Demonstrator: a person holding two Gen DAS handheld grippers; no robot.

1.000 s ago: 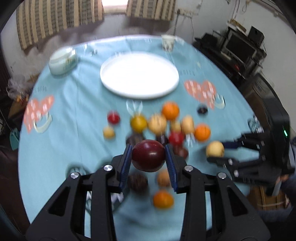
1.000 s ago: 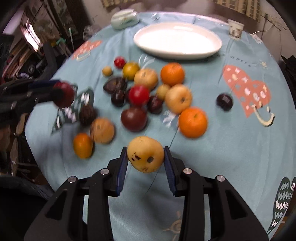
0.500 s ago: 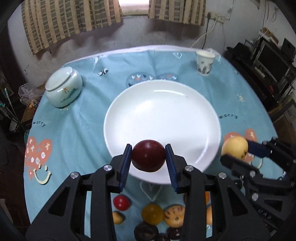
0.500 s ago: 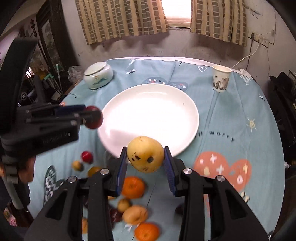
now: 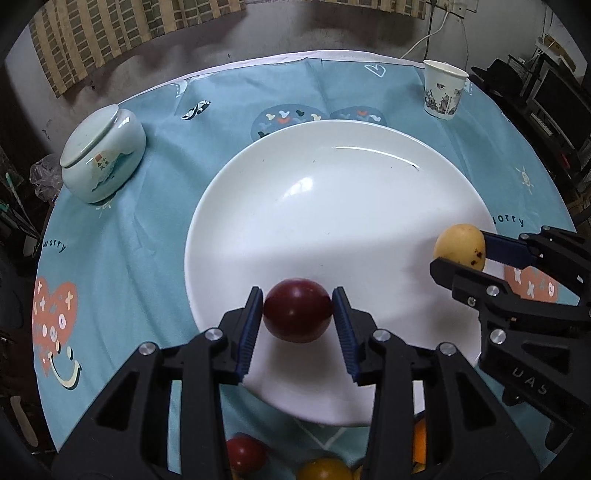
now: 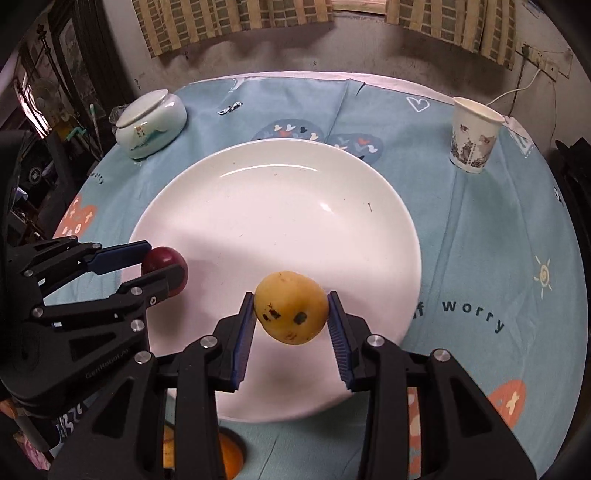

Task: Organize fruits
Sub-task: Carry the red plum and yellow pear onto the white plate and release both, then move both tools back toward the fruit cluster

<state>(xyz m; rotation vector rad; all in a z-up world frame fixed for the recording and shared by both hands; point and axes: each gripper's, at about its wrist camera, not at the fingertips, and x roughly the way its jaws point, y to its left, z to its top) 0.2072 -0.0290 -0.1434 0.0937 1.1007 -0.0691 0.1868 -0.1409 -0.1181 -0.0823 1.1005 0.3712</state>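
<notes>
Over plate [image 5: 332, 206] now, closer, both fruits gripped

A lived-in home, a dining corner by the look of it: round tabletop [image 6: 480, 236] under a printed blue cloth, white plate [image 6: 258, 206], lidded ceramic jar [image 6: 151, 122], paper cup [image 6: 472, 136], striped curtains [image 6: 236, 22], wall socket [image 6: 546, 62], cluttered shelves [image 5: 554, 96] alongside.
</notes>
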